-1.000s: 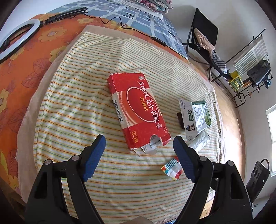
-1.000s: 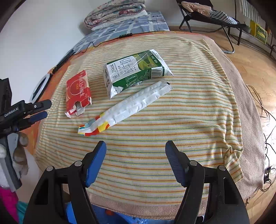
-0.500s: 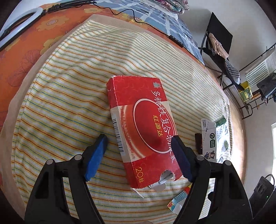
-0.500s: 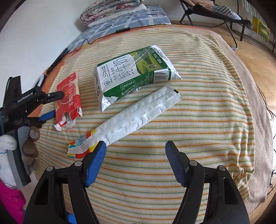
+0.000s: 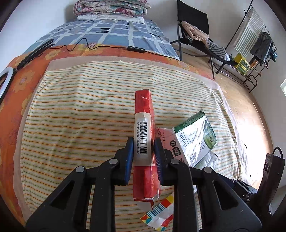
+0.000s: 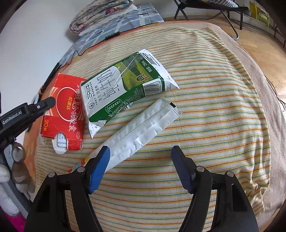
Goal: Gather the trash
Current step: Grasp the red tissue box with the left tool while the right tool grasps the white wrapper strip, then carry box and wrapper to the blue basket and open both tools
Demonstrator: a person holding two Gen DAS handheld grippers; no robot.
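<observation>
A red cardboard box (image 5: 143, 107) is seen edge-on, barcode side toward the left wrist camera. My left gripper (image 5: 143, 144) is closing on it, and both blue pads press its flat faces. In the right wrist view the same red box (image 6: 66, 107) shows beside a green and white milk carton (image 6: 125, 83), with a left finger across it. A long white wrapper (image 6: 143, 125) with a colourful end lies below the carton. My right gripper (image 6: 140, 151) stands open just over the wrapper's lower part, holding nothing. The carton (image 5: 196, 141) and the wrapper's end (image 5: 159, 214) lie right of the box.
Everything rests on a striped cloth (image 5: 80, 116) over an orange flowered sheet (image 5: 23, 82). Behind lie a blue checked cover, folded quilts (image 5: 110, 7) and a black cable (image 5: 107, 47). A folding chair (image 5: 194, 26) and a drying rack (image 5: 253, 35) stand on the wooden floor at right.
My left gripper moved forward over the red box and closed its jaws on it; the box now shows edge-on. My right gripper came closer to the white wrapper, still open.
</observation>
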